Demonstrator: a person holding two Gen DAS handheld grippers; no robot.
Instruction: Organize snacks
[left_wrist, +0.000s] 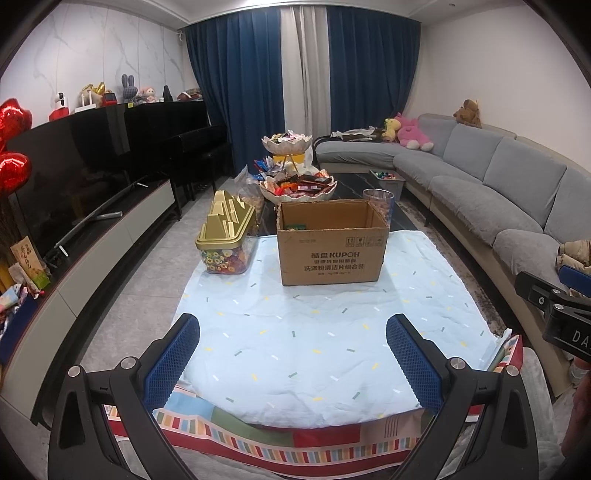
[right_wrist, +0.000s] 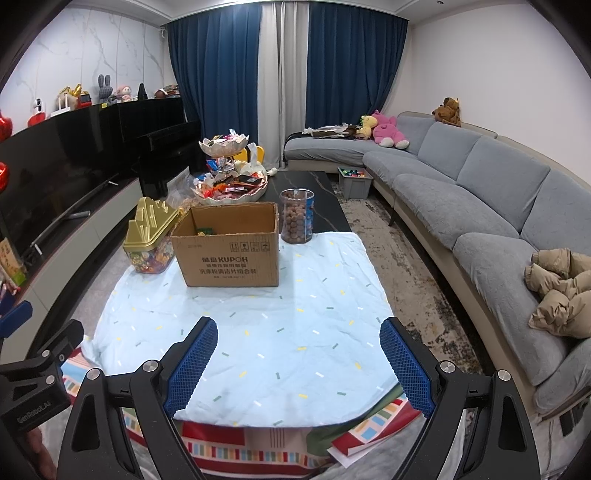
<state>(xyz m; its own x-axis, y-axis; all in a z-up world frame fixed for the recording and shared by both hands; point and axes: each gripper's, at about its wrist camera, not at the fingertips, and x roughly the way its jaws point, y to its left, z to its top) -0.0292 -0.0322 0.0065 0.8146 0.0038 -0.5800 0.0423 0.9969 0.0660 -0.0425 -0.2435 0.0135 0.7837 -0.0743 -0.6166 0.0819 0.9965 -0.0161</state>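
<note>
1. standing on a pale blue cloth (left_wrist: 295, 332) spread over the near end of a dark table (right_wrist: 295, 184), a cardboard box (left_wrist: 330, 254) has its top flaps open, with a bit of a green packet showing inside at its left.
2. just left of the box sits a clear candy jar (left_wrist: 225, 254) with a gold lid, filled with bright wrapped sweets.
3. behind the box's right corner is a clear tub (right_wrist: 296, 216) of round brown snacks.
4. farther back on the table, a two-tier shell-shaped dish (right_wrist: 231, 192) is heaped with wrapped snacks, apart from the box.
5. the left gripper (left_wrist: 293, 354) hangs over the near part of the cloth, fingers spread wide with nothing between them.
6. the right gripper (right_wrist: 299, 358) hangs likewise beside it, fingers released, holding nothing.
7. a grey sofa (right_wrist: 480, 192) curves along the right of the room.
</note>
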